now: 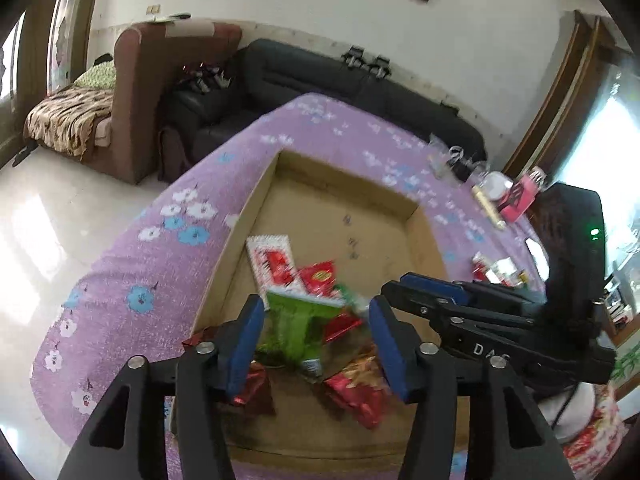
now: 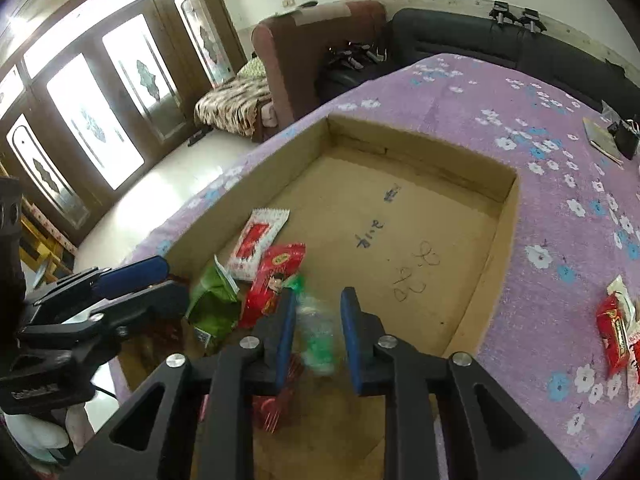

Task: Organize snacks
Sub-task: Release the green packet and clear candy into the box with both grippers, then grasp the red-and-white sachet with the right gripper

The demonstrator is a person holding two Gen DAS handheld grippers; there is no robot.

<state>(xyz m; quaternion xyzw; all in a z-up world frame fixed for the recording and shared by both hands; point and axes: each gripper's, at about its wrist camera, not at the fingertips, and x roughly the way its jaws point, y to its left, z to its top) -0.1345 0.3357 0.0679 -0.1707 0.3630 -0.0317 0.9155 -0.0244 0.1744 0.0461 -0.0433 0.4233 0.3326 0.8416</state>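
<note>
Holding snack packets point(image 2: 260, 276): shallow cardboard box point(image 2: 416, 152), near corner.

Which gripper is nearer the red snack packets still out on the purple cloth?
Right. The right gripper is over the box, with the red packets just past the box's right wall; the left gripper is beyond it, farther away.

Matt brown cardboard box point(image 2: 508, 216); glossy plastic snack packets point(image 2: 276, 284); printed purple cloth on table point(image 2: 552, 216); shiny tiled floor point(image 1: 44, 220).
</note>
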